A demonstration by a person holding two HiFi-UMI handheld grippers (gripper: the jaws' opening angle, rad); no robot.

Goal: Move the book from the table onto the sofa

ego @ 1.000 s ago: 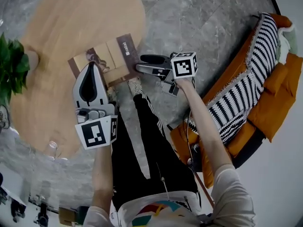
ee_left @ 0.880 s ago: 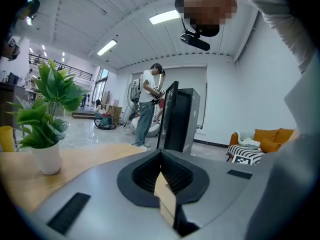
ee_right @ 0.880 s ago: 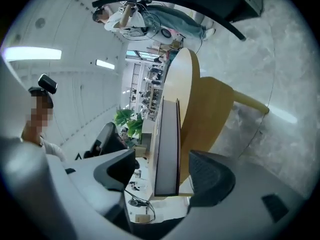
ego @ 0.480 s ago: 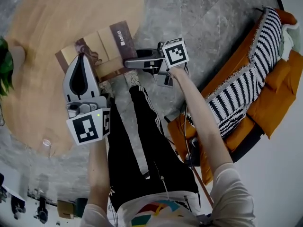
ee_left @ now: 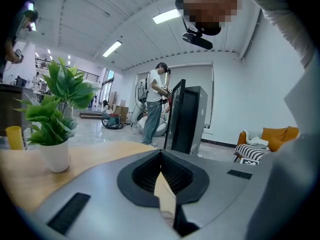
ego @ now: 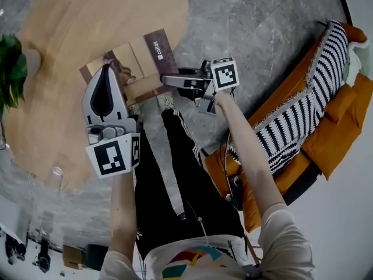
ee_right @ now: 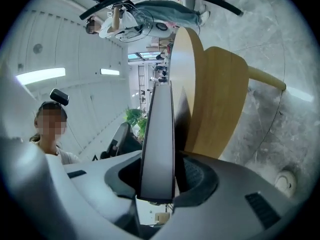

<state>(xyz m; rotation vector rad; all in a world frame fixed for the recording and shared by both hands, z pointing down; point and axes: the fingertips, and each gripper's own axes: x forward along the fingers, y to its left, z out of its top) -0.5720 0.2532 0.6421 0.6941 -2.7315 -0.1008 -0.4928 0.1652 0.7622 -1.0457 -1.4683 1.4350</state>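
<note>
**Right gripper view: jaws clamp the book (ee_right: 157,134)**

We see the right gripper (ego: 167,79) gripping the book's edge, its jaws having just been closing. The left gripper (ego: 106,74) pinches the book's near corner. With both grips set, we judge the lift can begin. The book lies on the table (ego: 76,28) at eleven o'clock, and the sofa (ego: 344,115) waits at three. We count two grippers, one book, one table, one sofa and one potted plant (ego: 11,74) at nine.

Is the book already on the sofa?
No, the book lies at the edge of the wooden table, well apart from the orange sofa.
</note>
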